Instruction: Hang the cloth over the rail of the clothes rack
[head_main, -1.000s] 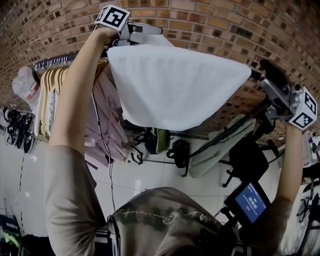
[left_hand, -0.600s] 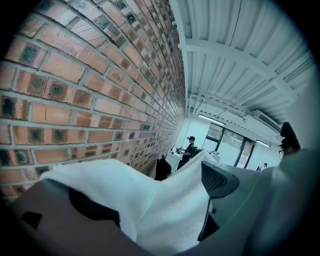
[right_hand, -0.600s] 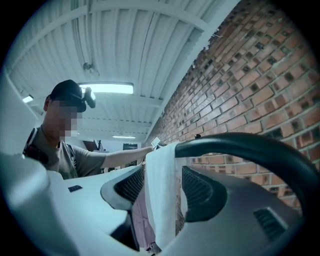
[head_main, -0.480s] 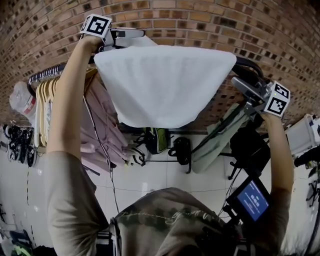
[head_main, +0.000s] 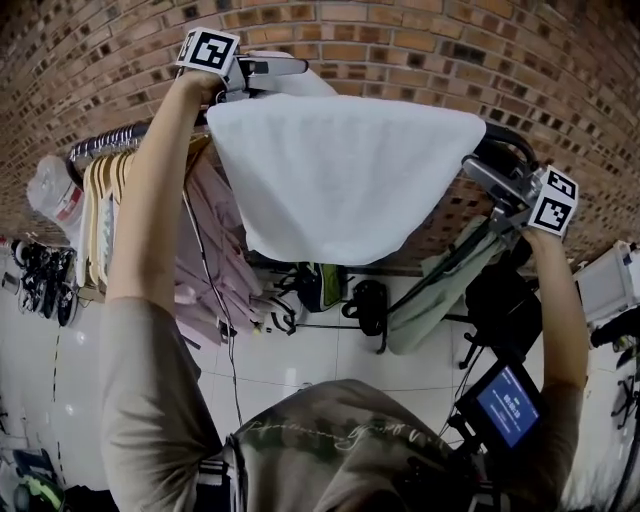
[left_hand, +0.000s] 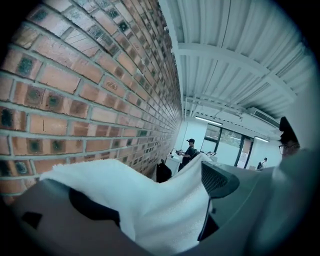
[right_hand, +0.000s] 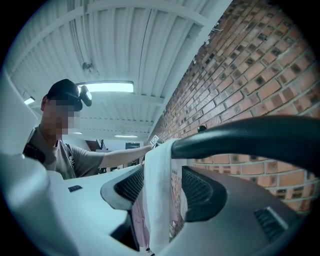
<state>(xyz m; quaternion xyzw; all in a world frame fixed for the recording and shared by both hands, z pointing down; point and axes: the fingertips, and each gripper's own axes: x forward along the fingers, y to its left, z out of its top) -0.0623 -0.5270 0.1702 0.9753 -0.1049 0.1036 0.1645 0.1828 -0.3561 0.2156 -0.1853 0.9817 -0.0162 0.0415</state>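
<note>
A white cloth (head_main: 340, 170) is spread wide and hangs down in front of the clothes rack's rail (head_main: 505, 140). My left gripper (head_main: 300, 68) is raised above the rail at the cloth's upper left corner, shut on a bunched fold of cloth (left_hand: 150, 200) that fills the left gripper (left_hand: 165, 200). My right gripper (head_main: 472, 165) sits at the cloth's right corner, just under the black rail (right_hand: 250, 135). There the cloth's edge (right_hand: 157, 200) drapes over the rail and hangs between the open right gripper (right_hand: 164, 190), against the left pad, with a slit of daylight at the right pad.
A brick wall (head_main: 400, 40) stands close behind the rack. Wooden hangers (head_main: 105, 190) and pink garments (head_main: 215, 240) fill the rail's left part, and a green garment (head_main: 440, 290) hangs at the right. Shoes (head_main: 30, 270) line the floor at left. A small lit screen (head_main: 508, 405) is at lower right.
Over the last second my right gripper moved left and up to the rail, bringing the cloth's right corner onto it. The left gripper stayed high, still clamped on the cloth.
</note>
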